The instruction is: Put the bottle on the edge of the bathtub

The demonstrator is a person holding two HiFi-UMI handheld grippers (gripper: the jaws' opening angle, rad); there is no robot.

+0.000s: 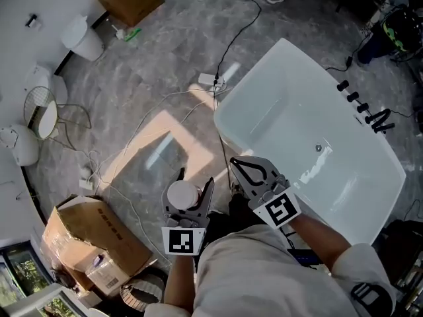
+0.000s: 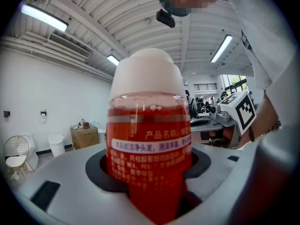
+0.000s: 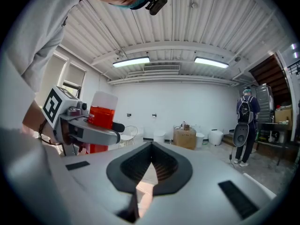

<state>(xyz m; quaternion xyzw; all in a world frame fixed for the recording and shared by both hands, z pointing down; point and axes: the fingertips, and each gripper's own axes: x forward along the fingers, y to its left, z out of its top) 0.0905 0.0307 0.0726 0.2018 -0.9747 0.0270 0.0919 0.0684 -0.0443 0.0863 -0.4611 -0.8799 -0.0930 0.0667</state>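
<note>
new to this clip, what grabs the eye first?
The clear bottle of red liquid with a white cap fills the left gripper view, clamped upright in the left gripper's jaws. In the head view, the big white bathtub dominates the right side of the grey marbled floor. The right gripper shows at the tub's near edge, jaws together and empty.
</note>
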